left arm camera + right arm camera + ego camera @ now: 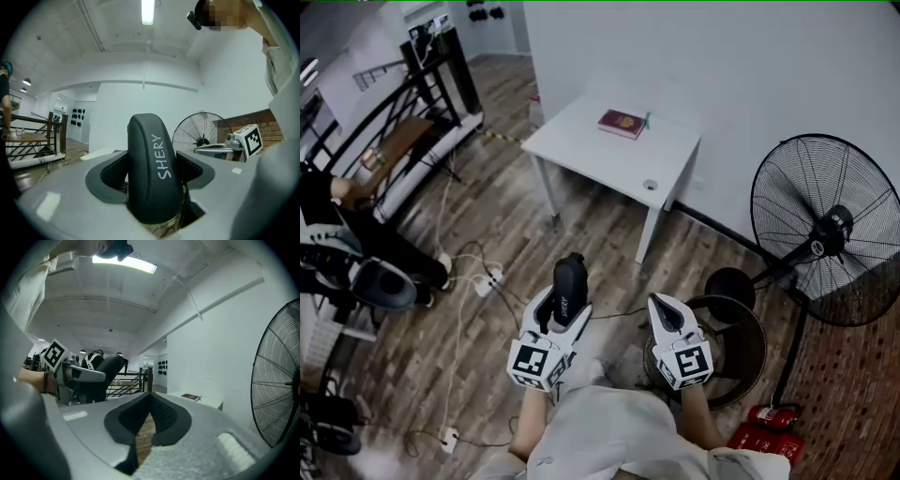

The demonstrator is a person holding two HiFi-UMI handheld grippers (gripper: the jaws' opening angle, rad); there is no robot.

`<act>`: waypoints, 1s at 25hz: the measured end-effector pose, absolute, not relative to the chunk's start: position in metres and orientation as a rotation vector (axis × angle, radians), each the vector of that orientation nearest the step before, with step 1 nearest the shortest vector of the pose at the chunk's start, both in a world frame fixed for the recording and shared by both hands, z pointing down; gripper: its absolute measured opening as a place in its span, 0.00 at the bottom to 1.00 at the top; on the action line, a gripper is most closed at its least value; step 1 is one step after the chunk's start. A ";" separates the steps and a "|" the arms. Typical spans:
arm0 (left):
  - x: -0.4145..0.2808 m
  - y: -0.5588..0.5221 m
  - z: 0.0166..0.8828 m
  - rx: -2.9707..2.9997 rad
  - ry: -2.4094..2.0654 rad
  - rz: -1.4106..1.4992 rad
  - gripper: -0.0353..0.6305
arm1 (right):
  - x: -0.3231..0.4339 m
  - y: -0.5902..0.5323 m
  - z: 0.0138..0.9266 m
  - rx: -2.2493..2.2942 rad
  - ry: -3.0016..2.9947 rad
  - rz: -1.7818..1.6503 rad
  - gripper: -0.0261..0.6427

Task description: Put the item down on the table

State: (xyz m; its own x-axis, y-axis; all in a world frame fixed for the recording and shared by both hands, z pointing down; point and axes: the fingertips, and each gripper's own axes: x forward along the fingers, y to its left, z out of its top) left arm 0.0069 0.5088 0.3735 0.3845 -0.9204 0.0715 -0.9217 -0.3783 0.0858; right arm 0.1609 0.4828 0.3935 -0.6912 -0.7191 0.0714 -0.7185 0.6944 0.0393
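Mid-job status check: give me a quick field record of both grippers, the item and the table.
left gripper: shut on the black item marked SHERY, which sticks out past the jaws
right gripper: shut, nothing between the jaws
item status: off the table, not yet put down
white table: ahead of both grippers, by the wall
on the table: red book near the far edge
free space: bare top on the table's left part
nearby: standing fan right of the table
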 end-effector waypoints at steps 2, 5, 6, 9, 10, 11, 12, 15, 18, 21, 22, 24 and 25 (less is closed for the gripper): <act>-0.005 0.497 0.379 2.519 -1.675 0.010 0.57 | 0.149 0.473 0.394 1.197 -2.811 -0.017 0.04; -0.021 0.485 0.386 2.511 -1.660 0.001 0.57 | 0.133 0.461 0.396 1.204 -2.801 -0.019 0.04; -0.026 0.481 0.388 2.505 -1.657 0.000 0.56 | 0.128 0.458 0.397 1.205 -2.798 -0.017 0.04; -0.035 0.470 0.390 2.493 -1.649 0.004 0.57 | 0.122 0.450 0.401 1.211 -2.785 -0.005 0.04; -0.036 0.466 0.392 2.497 -1.645 0.005 0.57 | 0.121 0.447 0.402 1.215 -2.783 -0.001 0.04; -0.037 0.462 0.395 2.503 -1.640 0.003 0.56 | 0.119 0.443 0.402 1.219 -2.782 0.004 0.04; -0.038 0.457 0.396 2.507 -1.637 0.002 0.57 | 0.119 0.439 0.403 1.223 -2.781 0.007 0.04; -0.040 0.442 0.395 2.504 -1.631 0.009 0.57 | 0.114 0.423 0.404 1.227 -2.780 0.011 0.04; -0.043 0.423 0.400 2.508 -1.628 0.014 0.56 | 0.109 0.402 0.407 1.233 -2.783 0.014 0.04; -0.046 0.403 0.406 2.515 -1.630 0.022 0.57 | 0.106 0.380 0.409 1.237 -2.787 0.014 0.04; -0.047 0.395 0.407 2.515 -1.632 0.025 0.57 | 0.105 0.372 0.409 1.235 -2.791 0.013 0.04; -0.047 0.378 0.405 2.513 -1.637 0.031 0.57 | 0.102 0.355 0.408 1.228 -2.800 0.014 0.04; -0.047 0.370 0.403 2.510 -1.639 0.036 0.56 | 0.101 0.346 0.407 1.226 -2.804 0.015 0.04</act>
State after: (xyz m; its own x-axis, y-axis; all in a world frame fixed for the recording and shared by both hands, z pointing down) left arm -0.0470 0.3696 0.4029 0.4053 -0.9089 0.0983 -0.9123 -0.3952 0.1070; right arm 0.1014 0.3460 0.4073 -0.6761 -0.7326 0.0786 -0.7334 0.6794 0.0240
